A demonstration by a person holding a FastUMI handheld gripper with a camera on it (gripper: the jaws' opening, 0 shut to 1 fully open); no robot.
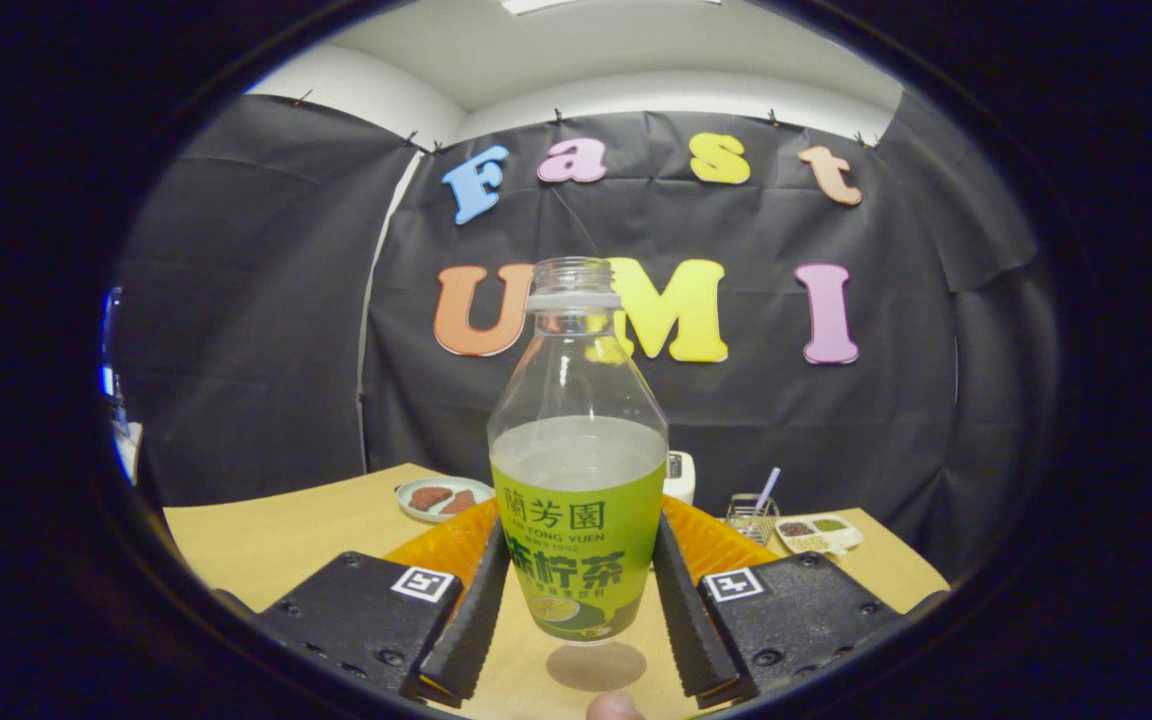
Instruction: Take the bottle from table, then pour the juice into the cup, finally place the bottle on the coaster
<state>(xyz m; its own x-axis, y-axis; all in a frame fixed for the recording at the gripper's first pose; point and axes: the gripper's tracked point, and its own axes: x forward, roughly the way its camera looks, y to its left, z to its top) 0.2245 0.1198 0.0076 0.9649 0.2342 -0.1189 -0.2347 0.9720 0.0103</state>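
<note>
Green-labelled bottle [578, 500] clamped in hand-held gripper [576, 590], lifted, orange tray [706, 540] behind, small dishes [441, 497] beyond

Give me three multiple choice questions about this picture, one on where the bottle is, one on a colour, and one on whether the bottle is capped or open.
1. Where is the bottle?
A. between the gripper fingers
B. lying on the small plate
C. standing beyond the orange dish

2. What colour is the bottle's label?
A. red
B. green
C. blue

3. What state is the bottle's mouth in?
A. sealed with a cap
B. plugged with a cork
C. open, no cap

Answers:
1 A, both fingers press on its label sides and it hangs above its shadow on the table.
2 B, the wrap below the liquid line is green.
3 C, the bare threaded neck shows at the top.
</note>
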